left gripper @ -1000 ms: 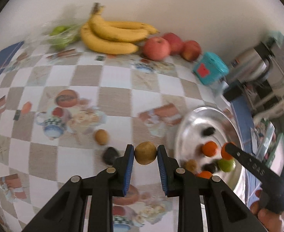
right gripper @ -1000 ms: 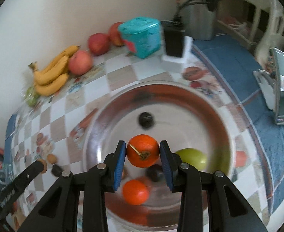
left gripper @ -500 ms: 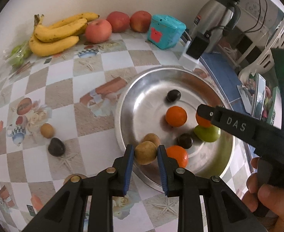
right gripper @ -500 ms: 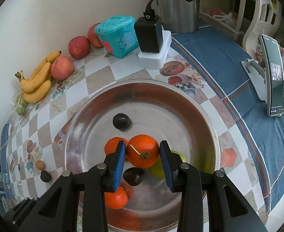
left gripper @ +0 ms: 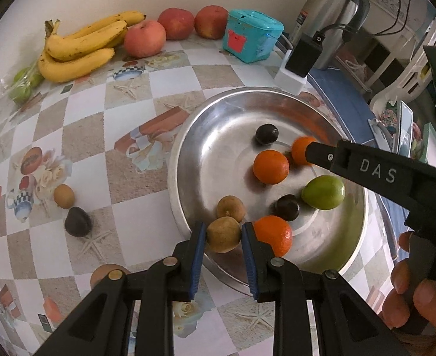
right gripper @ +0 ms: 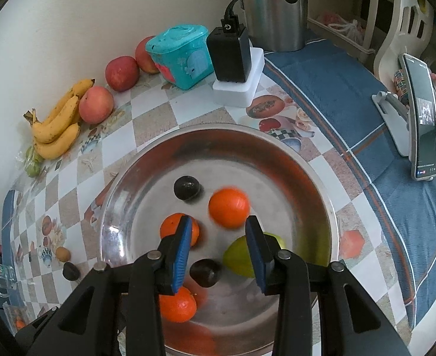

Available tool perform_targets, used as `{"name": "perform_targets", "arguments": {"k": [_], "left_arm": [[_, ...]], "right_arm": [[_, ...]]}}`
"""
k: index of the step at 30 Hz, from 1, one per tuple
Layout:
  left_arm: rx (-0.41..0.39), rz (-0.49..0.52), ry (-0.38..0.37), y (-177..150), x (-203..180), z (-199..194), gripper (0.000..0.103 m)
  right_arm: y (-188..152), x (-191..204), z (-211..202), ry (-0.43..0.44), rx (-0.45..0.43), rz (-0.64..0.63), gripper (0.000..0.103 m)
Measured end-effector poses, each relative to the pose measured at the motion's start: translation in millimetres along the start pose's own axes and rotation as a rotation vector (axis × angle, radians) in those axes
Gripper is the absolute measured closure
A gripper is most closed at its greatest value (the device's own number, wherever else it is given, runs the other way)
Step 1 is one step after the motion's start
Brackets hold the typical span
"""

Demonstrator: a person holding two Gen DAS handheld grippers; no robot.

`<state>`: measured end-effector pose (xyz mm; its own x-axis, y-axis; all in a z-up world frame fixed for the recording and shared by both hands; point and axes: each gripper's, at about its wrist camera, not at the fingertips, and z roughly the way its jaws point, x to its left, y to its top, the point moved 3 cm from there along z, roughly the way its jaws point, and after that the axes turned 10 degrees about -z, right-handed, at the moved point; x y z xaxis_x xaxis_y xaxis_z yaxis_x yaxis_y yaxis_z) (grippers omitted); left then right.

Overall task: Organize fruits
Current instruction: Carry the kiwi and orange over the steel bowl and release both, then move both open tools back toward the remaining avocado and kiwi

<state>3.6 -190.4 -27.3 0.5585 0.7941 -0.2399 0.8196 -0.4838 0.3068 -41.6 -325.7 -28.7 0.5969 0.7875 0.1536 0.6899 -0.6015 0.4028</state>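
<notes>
Hovering at steel basin six o'clock rim, left gripper clenched brown kiwi; right gripper gaped empty; best lowered before release

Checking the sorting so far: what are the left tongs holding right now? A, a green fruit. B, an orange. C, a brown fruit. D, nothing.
C: the left tongs are closed on a brown fruit at the tray edge, while the oranges and green fruit lie loose in the tray.

The round tray is shiny metal and reflects the fruits. The checked tablecloth looks smooth and glossy.
</notes>
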Motion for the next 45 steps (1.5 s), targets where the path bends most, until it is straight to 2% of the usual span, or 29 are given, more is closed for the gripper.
{"name": "perform_targets", "arguments": {"k": [14, 23, 33, 42, 43, 44, 45], "left_arm": [[-0.013, -0.039, 0.0, 3.6, 8.9, -5.2, 0.074], [-0.056, -0.201, 0.044, 17.4, 55.6, -17.3, 0.074], [-0.12, -0.374, 0.091, 26.5, 113.9, -40.7, 0.074], [-0.138, -0.463, 0.102, 26.7, 141.4, -51.3, 0.074], [-0.137, -0.466, 0.11, 26.5, 142.4, -51.2, 0.073], [-0.134, -0.467, 0.117, 26.2, 143.0, -50.5, 0.059], [-0.128, -0.468, 0.131, 25.8, 144.0, -49.0, 0.035]], "right_arm": [[2.7, 0.3, -3.0, 0.001, -0.005, -0.01, 0.065], [2.3, 11.2, -3.1, 0.001, -0.001, -0.043, 0.065], [0.6, 46.3, -9.6, 0.028, -0.011, -0.141, 0.065], [-1.1, 58.6, -14.1, 0.039, -0.019, -0.179, 0.065], [-1.4, 58.3, -13.7, 0.04, -0.017, -0.177, 0.065], [-1.8, 57.8, -13.1, 0.043, -0.014, -0.174, 0.065], [-2.0, 57.3, -12.3, 0.045, -0.011, -0.171, 0.065]]}}
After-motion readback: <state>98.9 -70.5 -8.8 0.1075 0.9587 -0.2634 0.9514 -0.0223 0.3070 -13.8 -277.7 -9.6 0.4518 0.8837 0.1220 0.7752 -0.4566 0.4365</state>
